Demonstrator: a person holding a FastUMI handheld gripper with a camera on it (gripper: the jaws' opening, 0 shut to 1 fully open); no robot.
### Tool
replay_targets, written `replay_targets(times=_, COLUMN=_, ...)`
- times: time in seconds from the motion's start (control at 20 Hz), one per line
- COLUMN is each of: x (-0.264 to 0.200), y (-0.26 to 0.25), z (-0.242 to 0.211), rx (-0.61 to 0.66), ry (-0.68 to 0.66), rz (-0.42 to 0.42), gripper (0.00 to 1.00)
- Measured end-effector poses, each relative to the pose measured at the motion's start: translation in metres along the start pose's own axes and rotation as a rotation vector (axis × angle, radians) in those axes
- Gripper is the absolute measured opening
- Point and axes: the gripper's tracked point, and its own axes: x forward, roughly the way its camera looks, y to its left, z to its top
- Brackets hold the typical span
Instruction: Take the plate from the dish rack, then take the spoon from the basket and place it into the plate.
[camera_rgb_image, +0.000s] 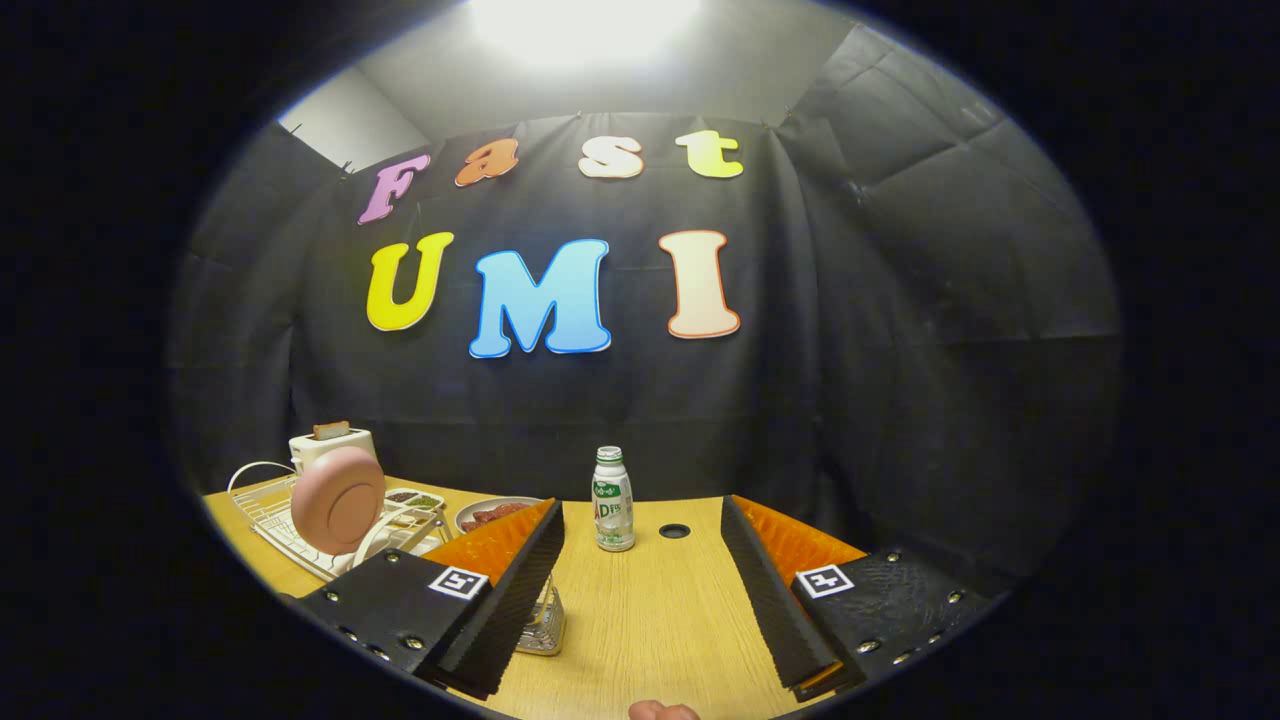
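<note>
Plate (338, 500): pink, round, standing upright on edge in the dish rack (275, 520), underside ring facing me. Not taken yet.

Using the bottle (613, 498) as reference from here on.

Desk (655, 610): light wood grain, carries everything. A small dark round hole in it sits just right of the bottle.

Dish rack: white wire, well left of the bottle, at the desk's left end. Plate leans in its slots.

My tongs (640, 590): spread wide, holding nothing. Bare desk between the two fingers; the bottle stands just beyond the gap, roughly centred between them. Each finger body carries a square black-and-white marker.

Toaster (330, 443): white, far left of the bottle, behind the rack, something brown poking out of its top.

Dish of reddish food (492, 513): left of the bottle, between it and the rack, partly hidden by the left finger.

Small tray with green and dark bits (414, 497): further left of the bottle, just beside the plate's right edge.

Bottle: small white plastic one, green label, light cap, upright.

Basket (545, 622): I see a clear or wire-looking container nearer to me than the bottle and left of it, mostly hidden by the left finger. Can't make out a spoon in it from here.

Bit of a hand (662, 711) at the near edge of the desk, below the bottle.
</note>
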Motion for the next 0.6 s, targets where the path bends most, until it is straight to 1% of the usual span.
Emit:
replay_targets(times=0.1, x=-0.01, y=0.018, z=0.022, rx=-0.006, ry=-0.013, rz=0.022, gripper=0.96)
replay_targets(times=0.25, x=-0.016, y=0.042, z=0.047, rx=-0.005, ry=-0.012, rz=0.027, gripper=0.96)
replay_targets(times=0.4, x=-0.015, y=0.067, z=0.061, rx=0.041, ry=0.009, rz=0.017, gripper=0.96)
replay_targets(times=0.6, x=-0.011, y=0.098, z=0.076, rx=0.051, ry=0.056, rz=0.015, gripper=0.96)
